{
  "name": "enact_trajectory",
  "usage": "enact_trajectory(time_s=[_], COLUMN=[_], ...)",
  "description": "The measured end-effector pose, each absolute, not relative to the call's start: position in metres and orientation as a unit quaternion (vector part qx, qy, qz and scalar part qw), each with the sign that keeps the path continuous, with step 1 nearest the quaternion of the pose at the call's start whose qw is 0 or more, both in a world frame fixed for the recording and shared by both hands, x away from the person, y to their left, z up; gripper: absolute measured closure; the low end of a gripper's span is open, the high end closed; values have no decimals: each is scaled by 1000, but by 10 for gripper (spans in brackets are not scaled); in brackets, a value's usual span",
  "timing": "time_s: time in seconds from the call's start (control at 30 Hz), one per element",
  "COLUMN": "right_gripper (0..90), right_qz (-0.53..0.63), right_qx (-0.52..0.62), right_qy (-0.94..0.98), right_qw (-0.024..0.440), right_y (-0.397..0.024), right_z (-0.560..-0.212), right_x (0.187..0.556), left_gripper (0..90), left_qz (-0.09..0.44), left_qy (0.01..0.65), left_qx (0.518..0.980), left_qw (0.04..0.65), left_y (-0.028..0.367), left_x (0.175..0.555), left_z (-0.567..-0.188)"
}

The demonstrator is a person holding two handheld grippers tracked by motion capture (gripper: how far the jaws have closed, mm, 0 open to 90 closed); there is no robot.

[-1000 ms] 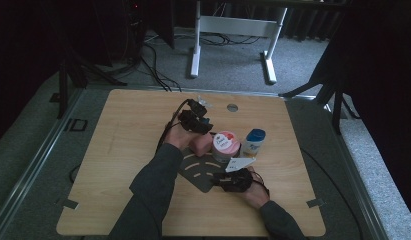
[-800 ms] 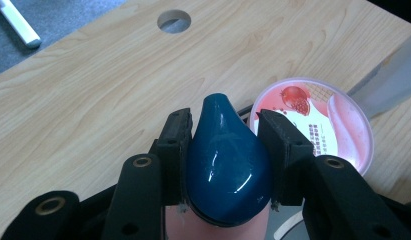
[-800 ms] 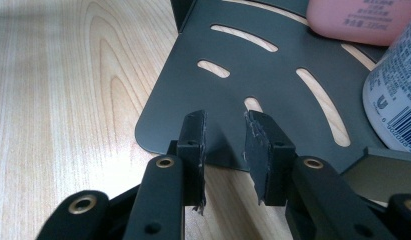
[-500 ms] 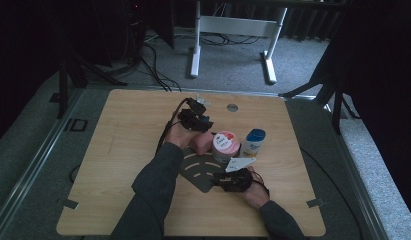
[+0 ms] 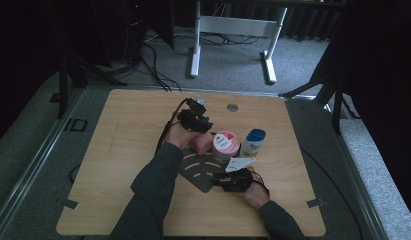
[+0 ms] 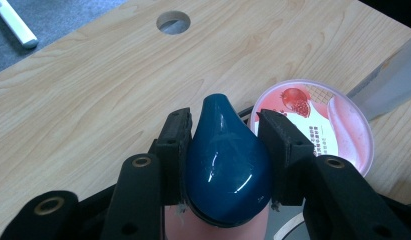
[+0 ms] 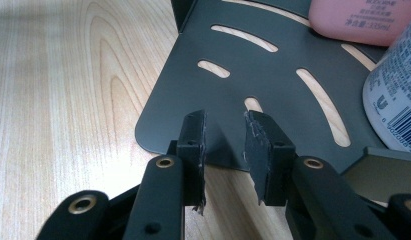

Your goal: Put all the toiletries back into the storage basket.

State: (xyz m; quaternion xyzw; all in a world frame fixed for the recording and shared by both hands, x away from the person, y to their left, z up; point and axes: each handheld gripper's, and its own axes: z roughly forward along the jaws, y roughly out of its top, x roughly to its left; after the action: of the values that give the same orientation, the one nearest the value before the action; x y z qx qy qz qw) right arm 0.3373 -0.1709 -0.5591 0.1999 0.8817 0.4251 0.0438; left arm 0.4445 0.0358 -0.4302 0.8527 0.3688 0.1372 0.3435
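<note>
A pink bottle [image 5: 200, 143] with a blue teardrop cap [image 6: 225, 165] stands at the back of a dark slotted plate [image 5: 195, 172]. My left gripper [image 5: 199, 131] points down at it from above, and both pads [image 6: 175, 145] press on the sides of the cap. My right gripper [image 5: 219, 179] lies low at the plate's near right edge. Its jaws [image 7: 225, 122] stand apart over the plate's rounded corner [image 7: 163, 130] with nothing between them. A round tub with a pink strawberry lid [image 5: 226, 144] sits just right of the pink bottle.
A white bottle with a blue cap [image 5: 254, 142] stands right of the tub. A white container wall with a barcode [image 7: 395, 100] rises close on the right in the right gripper view. The wooden table [image 5: 123, 130] has a round hole [image 5: 232, 107] at the back.
</note>
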Motion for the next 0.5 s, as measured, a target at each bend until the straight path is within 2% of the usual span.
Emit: enact_trajectory(time_s=[0.17,0.5], right_gripper=[693,689], right_qz=[425,425], right_qx=[200,200], right_qy=[882,882], right_qw=[44,43], right_y=[-171,-171], right_z=[-559,-559], right_x=[337,337], left_gripper=[572,402], left_qz=[135,125], left_qy=[368,364], left_qx=[854,860], left_qw=[344,336], left_y=[36,45], left_x=[444,436], left_z=[-431,-431])
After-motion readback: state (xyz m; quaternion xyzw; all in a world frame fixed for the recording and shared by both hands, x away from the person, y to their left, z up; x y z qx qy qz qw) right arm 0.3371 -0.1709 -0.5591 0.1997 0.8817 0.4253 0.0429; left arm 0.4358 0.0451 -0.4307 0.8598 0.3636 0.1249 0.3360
